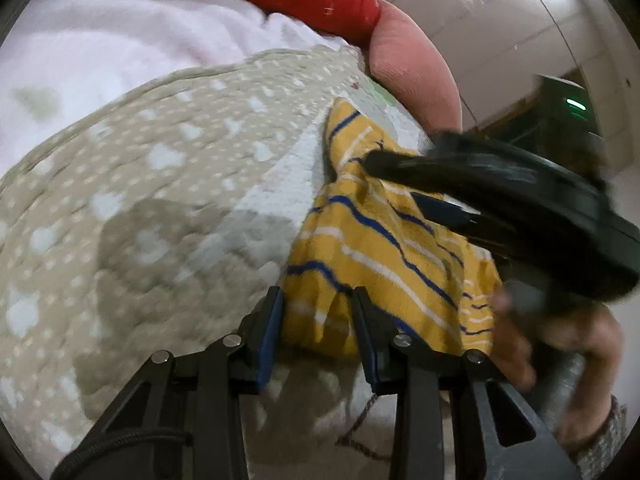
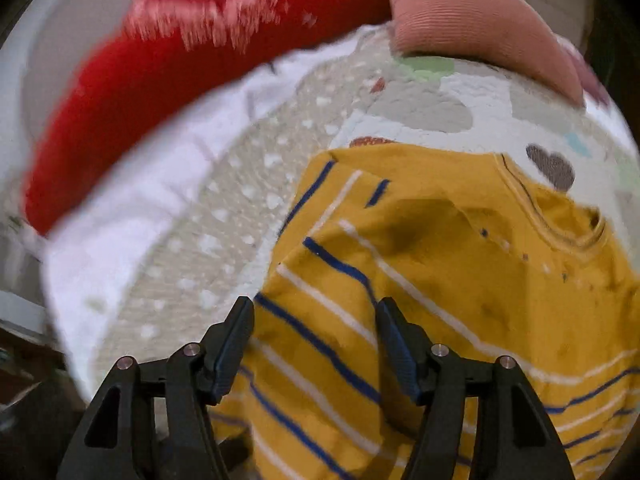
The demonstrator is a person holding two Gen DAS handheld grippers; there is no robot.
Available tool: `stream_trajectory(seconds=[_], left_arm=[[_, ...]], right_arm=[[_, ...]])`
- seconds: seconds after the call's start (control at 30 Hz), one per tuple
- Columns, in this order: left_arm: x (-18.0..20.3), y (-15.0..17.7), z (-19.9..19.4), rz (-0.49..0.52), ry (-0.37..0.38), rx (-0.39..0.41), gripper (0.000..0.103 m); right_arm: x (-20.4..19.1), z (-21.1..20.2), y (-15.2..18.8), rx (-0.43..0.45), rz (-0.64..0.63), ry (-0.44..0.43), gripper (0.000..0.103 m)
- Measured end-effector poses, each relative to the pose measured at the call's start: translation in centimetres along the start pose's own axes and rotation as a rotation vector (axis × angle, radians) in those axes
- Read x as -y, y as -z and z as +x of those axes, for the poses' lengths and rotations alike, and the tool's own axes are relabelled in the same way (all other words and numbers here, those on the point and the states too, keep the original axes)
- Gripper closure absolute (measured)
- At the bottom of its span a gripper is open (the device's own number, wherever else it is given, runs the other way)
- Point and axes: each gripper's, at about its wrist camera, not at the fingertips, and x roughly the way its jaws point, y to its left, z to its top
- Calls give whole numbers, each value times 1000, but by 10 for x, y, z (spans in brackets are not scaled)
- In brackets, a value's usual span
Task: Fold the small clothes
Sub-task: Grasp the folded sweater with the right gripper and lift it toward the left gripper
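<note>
The quilted bed cover (image 2: 240,208) carries a pile of red (image 2: 160,52) and pink clothes (image 2: 480,28) along its far edge, none of which looks folded, so most of the task seems left. The yellow striped shirt (image 2: 460,280) lies rumpled, collar away, apparently only just begun. The left gripper (image 1: 316,320) and right gripper (image 2: 316,344) are both spread, straddling its near edge without pinching it.

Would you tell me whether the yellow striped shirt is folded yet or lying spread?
Partly spread, not neatly folded: the yellow striped shirt lies rumpled on the quilt, neckline showing, one edge bunched.
</note>
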Motion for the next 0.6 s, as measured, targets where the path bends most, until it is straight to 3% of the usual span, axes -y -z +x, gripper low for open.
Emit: stream_trajectory(seconds=[0.07,0.17,0.27,0.33,0.37,0.4,0.47,0.6], left_arm=[[-7,1,-12,-20,7,11,70],[-14,3,-29,-22,-24,46,70],[-20,4,-42,-25,-42,67,70],[-21,6,-49,-21,-50,77,70],[-21,7,-52,-20,-56,82,70],[-22,7,-54,-22,-60,84,70],[-20,7,-57,-23,-62,83,70],[-7,11,-63,12,-84,90,70]], right_arm=[[-22,12,2,-19,-85,113,24],[-48,25,14,-25,-213,271,22],[-54,29,29,16,-281,363,23],[-54,27,33,30,-282,362,42],[-54,24,34,33,-280,359,61],[-54,20,35,42,-287,366,72],[-50,8,35,69,-269,338,80],[-6,-42,28,176,-113,194,82]])
